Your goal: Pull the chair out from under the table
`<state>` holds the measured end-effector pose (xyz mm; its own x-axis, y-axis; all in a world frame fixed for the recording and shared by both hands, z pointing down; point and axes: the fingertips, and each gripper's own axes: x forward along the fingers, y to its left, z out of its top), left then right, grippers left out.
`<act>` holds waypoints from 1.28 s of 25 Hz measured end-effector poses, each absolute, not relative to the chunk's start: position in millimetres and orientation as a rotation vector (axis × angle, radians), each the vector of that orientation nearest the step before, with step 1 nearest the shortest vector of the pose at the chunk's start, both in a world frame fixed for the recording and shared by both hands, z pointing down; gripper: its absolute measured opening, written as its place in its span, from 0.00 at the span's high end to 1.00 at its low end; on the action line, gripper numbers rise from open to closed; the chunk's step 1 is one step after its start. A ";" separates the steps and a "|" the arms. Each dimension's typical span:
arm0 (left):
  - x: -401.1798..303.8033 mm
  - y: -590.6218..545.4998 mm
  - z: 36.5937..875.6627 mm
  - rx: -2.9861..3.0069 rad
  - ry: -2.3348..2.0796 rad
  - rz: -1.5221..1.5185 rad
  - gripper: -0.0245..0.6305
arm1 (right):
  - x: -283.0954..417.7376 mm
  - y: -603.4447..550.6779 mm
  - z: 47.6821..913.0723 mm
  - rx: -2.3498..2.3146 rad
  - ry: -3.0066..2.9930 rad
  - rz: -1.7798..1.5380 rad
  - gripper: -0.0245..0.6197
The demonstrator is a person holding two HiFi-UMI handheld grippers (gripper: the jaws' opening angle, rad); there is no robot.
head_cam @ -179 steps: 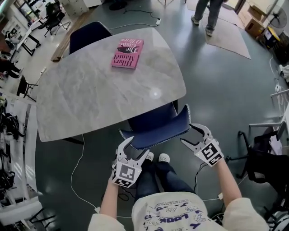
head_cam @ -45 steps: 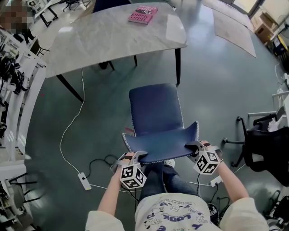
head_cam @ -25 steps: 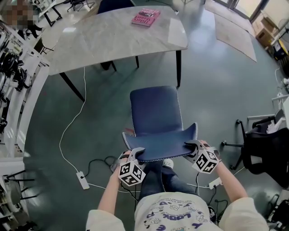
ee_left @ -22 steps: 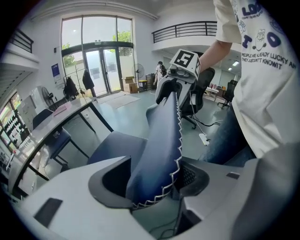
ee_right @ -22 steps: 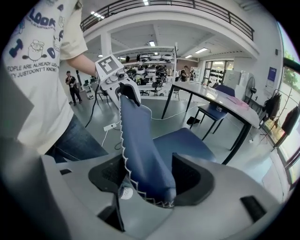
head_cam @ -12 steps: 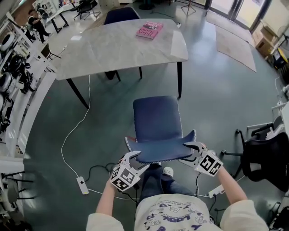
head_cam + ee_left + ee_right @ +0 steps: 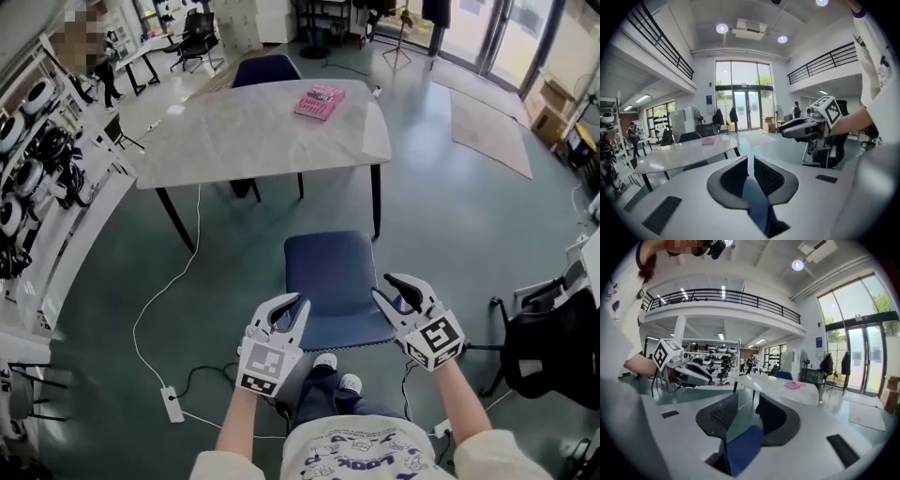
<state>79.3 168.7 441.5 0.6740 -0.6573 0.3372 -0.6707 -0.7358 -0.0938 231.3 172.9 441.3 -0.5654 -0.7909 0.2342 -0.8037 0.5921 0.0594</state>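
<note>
Chair point(image 7: 328, 272) stands clear of table point(image 7: 253, 131). Either side of the chair, your empty jaws have just been closing. Left gripper point(image 7: 286, 307) is nearly shut, right gripper point(image 7: 382, 287) half open.

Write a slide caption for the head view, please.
Blue chair stands clear of the table; left gripper and right gripper hover above it, jaws just closing partway, nothing between them.

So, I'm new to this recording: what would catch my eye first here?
The blue chair stands clear of the pale table, out on the floor. Over its near edge hover the left gripper and right gripper, holding nothing, their jaws having just been closing. A pink book lies near the table's far edge.
</note>
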 end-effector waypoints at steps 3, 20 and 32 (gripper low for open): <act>82.1 154.8 401.7 2.827 -1.260 0.377 0.90 | 234.6 161.0 402.4 1.460 -2.575 -0.012 0.79; 79.0 143.3 300.2 2.689 -1.747 0.130 0.93 | 261.4 154.9 287.3 1.915 -2.486 -0.202 0.95; 90.3 152.2 291.4 2.655 -1.757 0.051 0.93 | 272.8 166.4 295.4 1.936 -2.491 -0.153 0.95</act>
<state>90.3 152.2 291.4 0.3908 -0.9205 0.0030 -0.9191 -0.3904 -0.0536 272.8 166.4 295.4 -0.2484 -0.9659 -0.0726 -0.9676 0.2439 0.0658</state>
